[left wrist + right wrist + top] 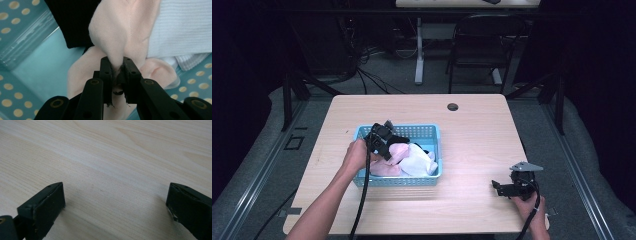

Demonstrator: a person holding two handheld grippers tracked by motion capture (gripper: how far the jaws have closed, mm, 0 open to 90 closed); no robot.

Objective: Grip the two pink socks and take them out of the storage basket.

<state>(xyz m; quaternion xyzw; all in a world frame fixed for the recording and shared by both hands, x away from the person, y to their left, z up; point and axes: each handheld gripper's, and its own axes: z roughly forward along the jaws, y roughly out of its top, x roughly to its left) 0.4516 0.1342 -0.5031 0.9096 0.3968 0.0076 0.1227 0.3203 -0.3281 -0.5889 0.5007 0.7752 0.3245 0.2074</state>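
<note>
Pink cloth (125, 30) pinched by left hand-held gripper (117, 72)

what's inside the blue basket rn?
Blue basket holds a pink cloth pinched by the left gripper, a white ribbed cloth and a black cloth. Anything beneath them is covered.

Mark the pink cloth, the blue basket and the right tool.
pink cloth (117, 37), left gripper view, on the fold above the closed jaws.
blue basket (422, 131), high view, on its far wall.
right tool (498, 187), high view, between its open jaws.
</note>
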